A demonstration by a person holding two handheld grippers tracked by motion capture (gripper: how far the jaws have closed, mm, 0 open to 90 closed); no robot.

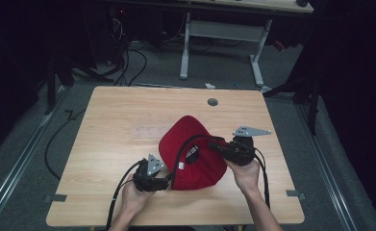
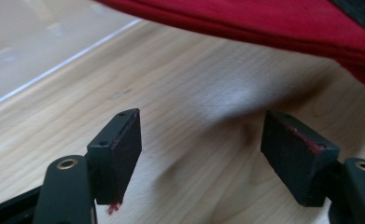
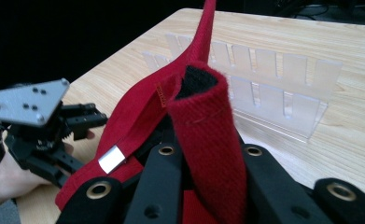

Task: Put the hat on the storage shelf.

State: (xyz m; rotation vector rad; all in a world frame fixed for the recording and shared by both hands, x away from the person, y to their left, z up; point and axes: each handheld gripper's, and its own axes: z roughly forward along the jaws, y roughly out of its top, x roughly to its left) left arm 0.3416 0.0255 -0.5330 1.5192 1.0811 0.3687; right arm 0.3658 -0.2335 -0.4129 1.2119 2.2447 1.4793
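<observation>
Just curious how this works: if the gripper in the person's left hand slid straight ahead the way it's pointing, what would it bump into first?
Most likely the red cap. The left gripper is open over bare table, with the cap's edge just ahead, though depth is hard to judge.

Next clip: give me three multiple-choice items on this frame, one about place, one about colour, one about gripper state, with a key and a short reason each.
1. Where is the cap?
A. On the floor
B. On the wooden table, between the grippers
C. On the far desk

2. What colour is the cap?
A. Red
B. Blue
C. White

3. How does the left gripper stand?
A. Shut on the cap
B. Shut on nothing
C. Open

Key: 1 B, the high view shows the cap on the table; 2 A, red fabric in every view; 3 C, its jaws stand apart over bare wood, while the right gripper pinches the cap's strap.
</observation>
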